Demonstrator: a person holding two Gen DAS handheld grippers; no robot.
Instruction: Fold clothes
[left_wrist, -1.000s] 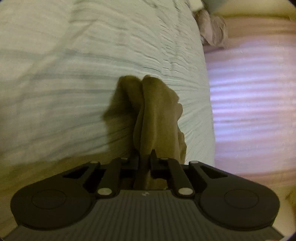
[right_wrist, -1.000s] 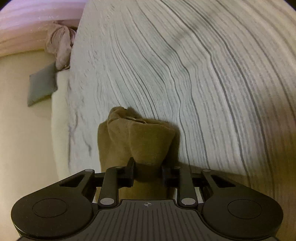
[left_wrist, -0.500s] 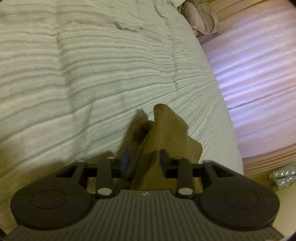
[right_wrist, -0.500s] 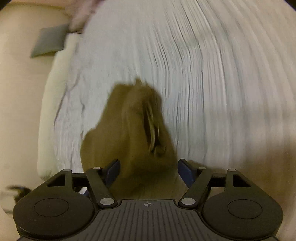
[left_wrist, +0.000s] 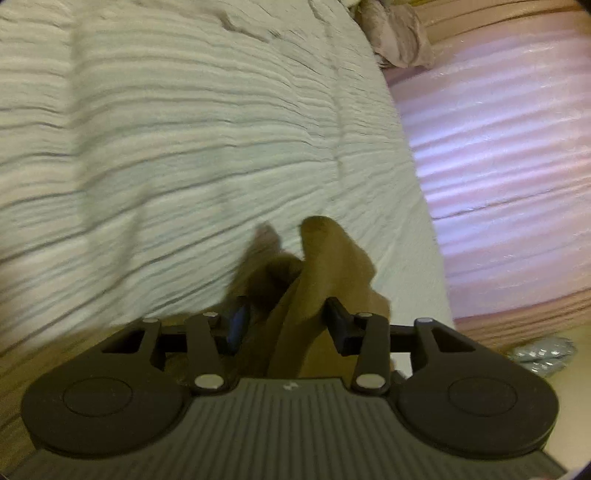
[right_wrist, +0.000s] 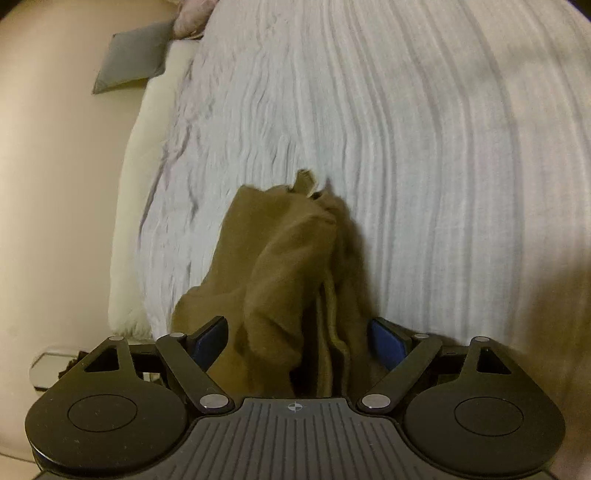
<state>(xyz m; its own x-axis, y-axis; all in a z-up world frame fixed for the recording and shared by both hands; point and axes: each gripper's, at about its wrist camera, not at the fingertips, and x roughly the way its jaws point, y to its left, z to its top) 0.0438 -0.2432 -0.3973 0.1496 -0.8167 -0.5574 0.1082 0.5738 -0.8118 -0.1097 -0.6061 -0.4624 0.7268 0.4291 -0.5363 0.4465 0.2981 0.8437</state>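
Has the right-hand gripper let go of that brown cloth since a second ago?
Yes. The right gripper has opened its jaws; the brown cloth lies loose on the striped bedspread.

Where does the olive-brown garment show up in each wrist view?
Left wrist: olive-brown garment sits low centre, between the open left gripper fingers.
Right wrist: it fills the lower centre, between the open right gripper fingers.
Shared landmark: the ribbed white bedspread under it, and the crumpled pinkish cloth at its far edge.
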